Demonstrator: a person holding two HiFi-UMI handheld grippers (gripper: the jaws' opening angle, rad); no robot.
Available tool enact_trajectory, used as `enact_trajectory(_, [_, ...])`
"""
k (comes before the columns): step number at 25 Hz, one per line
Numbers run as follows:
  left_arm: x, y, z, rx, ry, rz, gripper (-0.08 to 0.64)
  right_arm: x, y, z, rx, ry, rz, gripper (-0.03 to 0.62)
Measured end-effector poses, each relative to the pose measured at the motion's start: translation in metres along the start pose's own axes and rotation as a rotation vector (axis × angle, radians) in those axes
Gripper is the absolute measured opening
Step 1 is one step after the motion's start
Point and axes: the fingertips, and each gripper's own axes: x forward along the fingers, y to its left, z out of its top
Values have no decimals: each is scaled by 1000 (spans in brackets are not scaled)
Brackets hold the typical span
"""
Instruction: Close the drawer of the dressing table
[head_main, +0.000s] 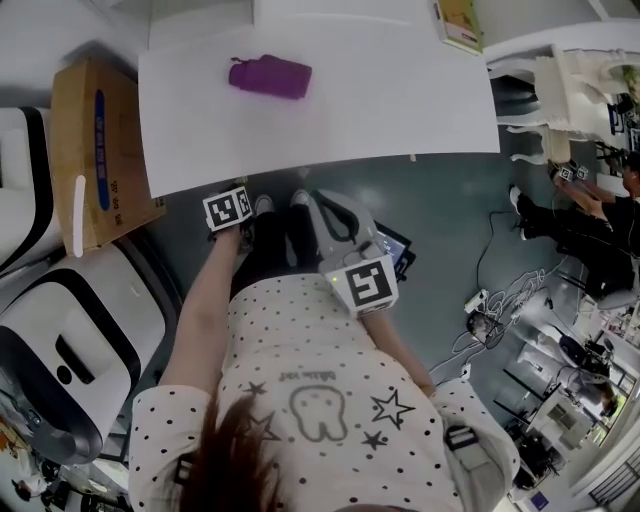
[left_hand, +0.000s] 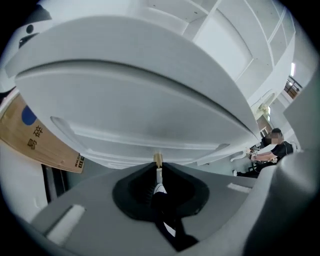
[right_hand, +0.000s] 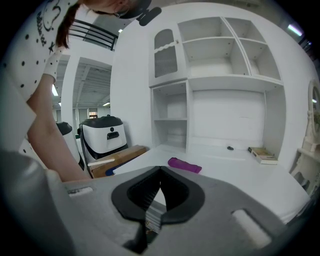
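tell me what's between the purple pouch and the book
Bare white tabletop in the head view; the right gripper view shows one small dark thing near the back panel, roughly between the purple pouch and the book.

— What lies on the flat white dressing-table top (head_main: 380, 110)?
— A purple, soft-looking cylindrical pouch (head_main: 270, 77), on its side toward the far left corner.
— Anything else?
— A thin tan-covered book (head_main: 459, 24) lies flat at the far right corner. Beside it, by the back edge, is a small dark object (right_hand: 230, 148), too small to identify.

One dressing table (head_main: 400, 110), one drawer knob (left_hand: 157, 159), one purple pouch (head_main: 270, 77), one cardboard box (head_main: 100, 150), one book (head_main: 460, 22)
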Motion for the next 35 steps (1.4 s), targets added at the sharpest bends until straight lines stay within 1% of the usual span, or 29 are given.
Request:
enact_trajectory(1, [-3,-2,0,-10,-5,-2,-8,-1,0,1,-3,-5,0,-5])
enact_trajectory(3, [-8,-8,2,-9,-11,-13,-6,-3,1,3,-8,-16,0,-5])
enact_trajectory(6, [-18,-14,7,34,-23,-9,-6,-4,1,9,-17,-31,2,-5])
enact_trajectory(8, [-26,-17,9,47,-36,-11,-6,-4,3,11,-19,-39,3,-5])
enact_trajectory(11, [-38,-24,19,72,-78,-40,-6,-3,4,12,-22,-58,4,-5])
enact_trajectory(13, [-49,-30,26,103,-106,-55,-6,-3,5,15,-27,-67,7,-5])
enact_trajectory(16, [-68,-40,37,163,-146,-53,-6,-4,3,17,-34,-78,10,-5])
enact_trajectory(18, [-79,-45,43,173,-174,-54,-6,-2,2,17,-36,-89,12,-5])
enact_trajectory(21, [-93,-58,50,182,-211,-77,-6,-1,3,18,-39,-97,19,-5])
enact_trajectory(25, [-119,-83,59,242,-262,-134,-6,1,5,19,-51,-95,32,-5])
enact_trajectory(29, [-151,-101,74,271,-340,-173,-6,5,6,20,-58,-94,41,-5])
enact_trajectory(33, [-184,-110,93,264,-430,-181,-6,7,8,20,-66,-87,50,-5])
enact_trajectory(35, [-201,-113,103,281,-477,-180,-6,8,10,20,-68,-84,55,-5])
